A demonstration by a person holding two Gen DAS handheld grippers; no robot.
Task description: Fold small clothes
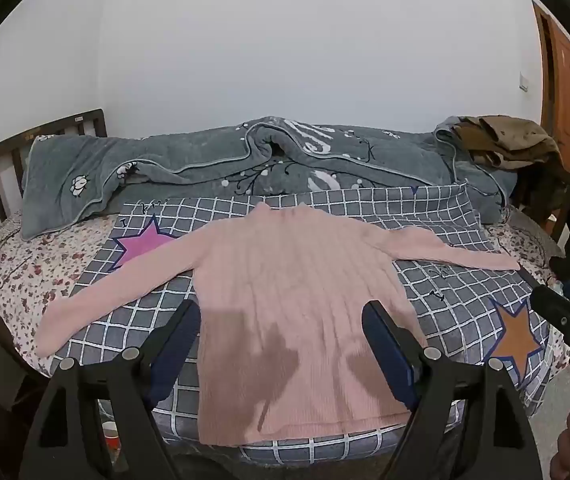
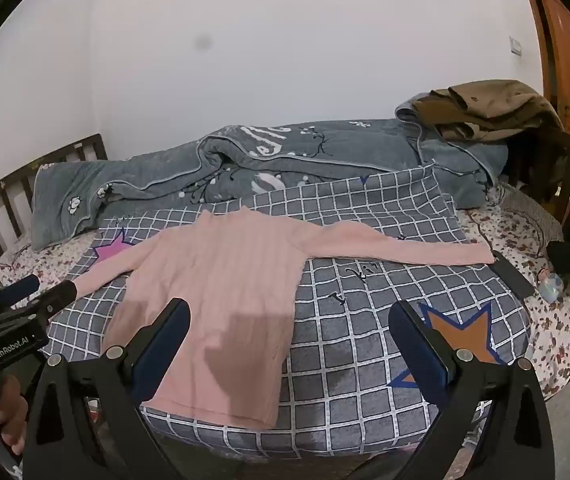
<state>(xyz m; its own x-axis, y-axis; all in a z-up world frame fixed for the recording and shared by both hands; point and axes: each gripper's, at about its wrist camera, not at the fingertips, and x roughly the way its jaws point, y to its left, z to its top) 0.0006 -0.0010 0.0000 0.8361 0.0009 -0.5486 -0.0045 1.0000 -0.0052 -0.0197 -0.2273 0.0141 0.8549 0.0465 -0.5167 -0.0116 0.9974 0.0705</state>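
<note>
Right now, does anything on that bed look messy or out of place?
The pink sweater lies flat and tidy on the checked cloth, sleeves spread. Behind it the grey quilt is bunched in a heap, with brown clothing dumped on its far right end. A dark flat object lies by the right cuff.

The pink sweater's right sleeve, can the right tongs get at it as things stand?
Probably yes. The right tongs are open and empty, and the right sleeve lies flat on the checked blanket with nothing on it.
</note>
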